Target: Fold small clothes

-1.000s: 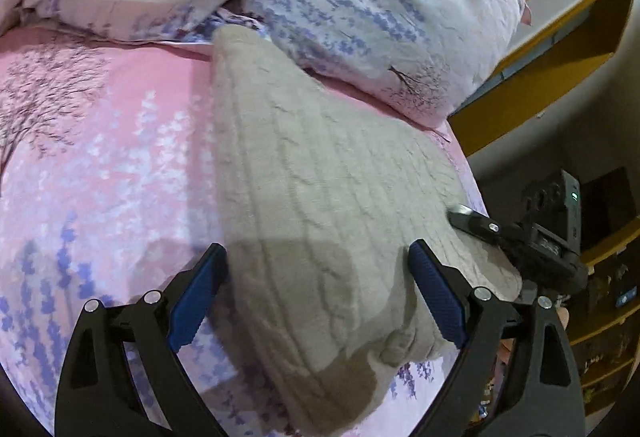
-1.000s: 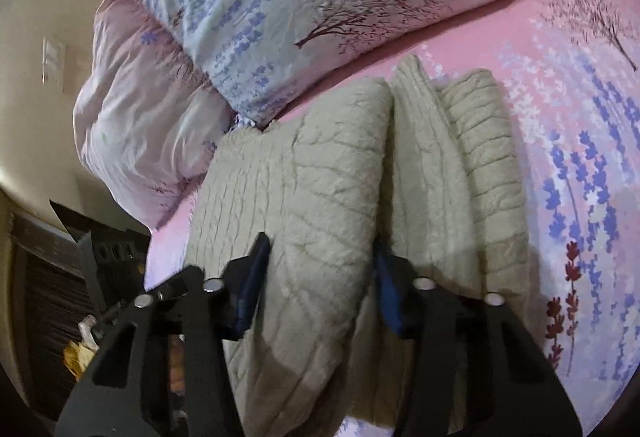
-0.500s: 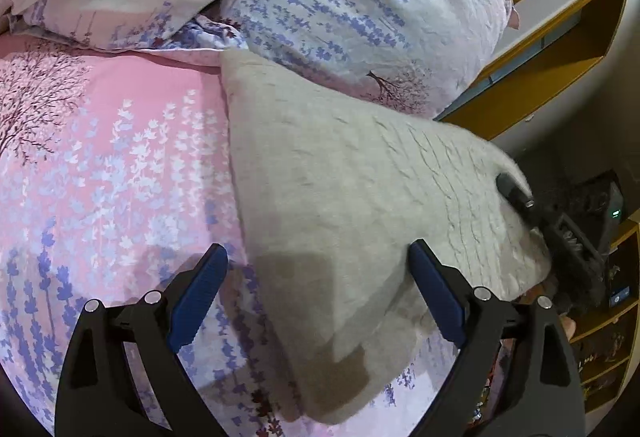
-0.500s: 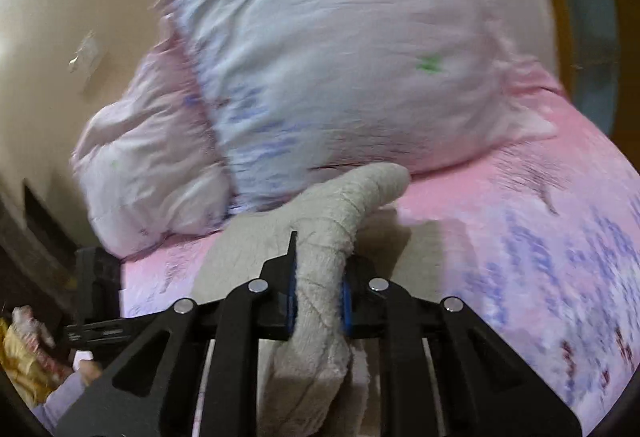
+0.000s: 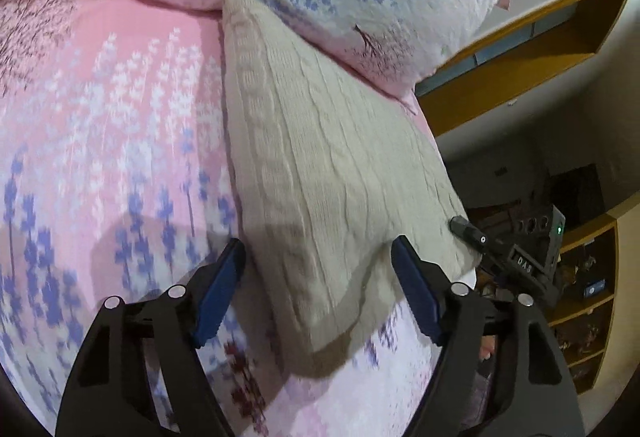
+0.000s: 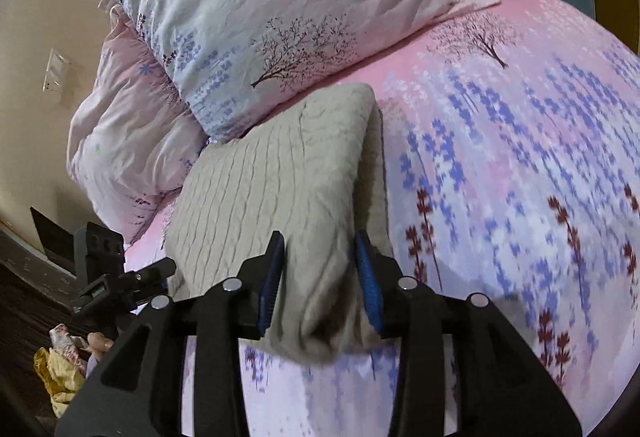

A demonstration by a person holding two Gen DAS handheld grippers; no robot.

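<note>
A beige cable-knit sweater [image 5: 320,157] lies folded on the pink flowered bedsheet [image 5: 100,117]. My left gripper [image 5: 320,277] straddles its near corner. Its jaws are closing, but the pads stand clear of the knit. In the right wrist view the same sweater [image 6: 272,189] shows its top layer laid over. My right gripper [image 6: 320,277] has the thick near edge between its blue pads, and its jaws are opening. One finger of the right gripper [image 5: 468,231] rests at the sweater's right edge. The left gripper's finger [image 6: 152,271] shows at the sweater's left corner.
Two flowered pillows [image 6: 280,17] lie against the sweater's far end. Yellow wooden shelves [image 5: 520,49] stand beyond the bed's right side. A wall socket [image 6: 56,77] and a crumpled yellow cloth [image 6: 60,369] on the floor are at the left.
Half a second ago my right gripper pinched a raised fold of the sweater. Now that fold lies flat over the rest and the jaws have widened. My left jaws have narrowed.
</note>
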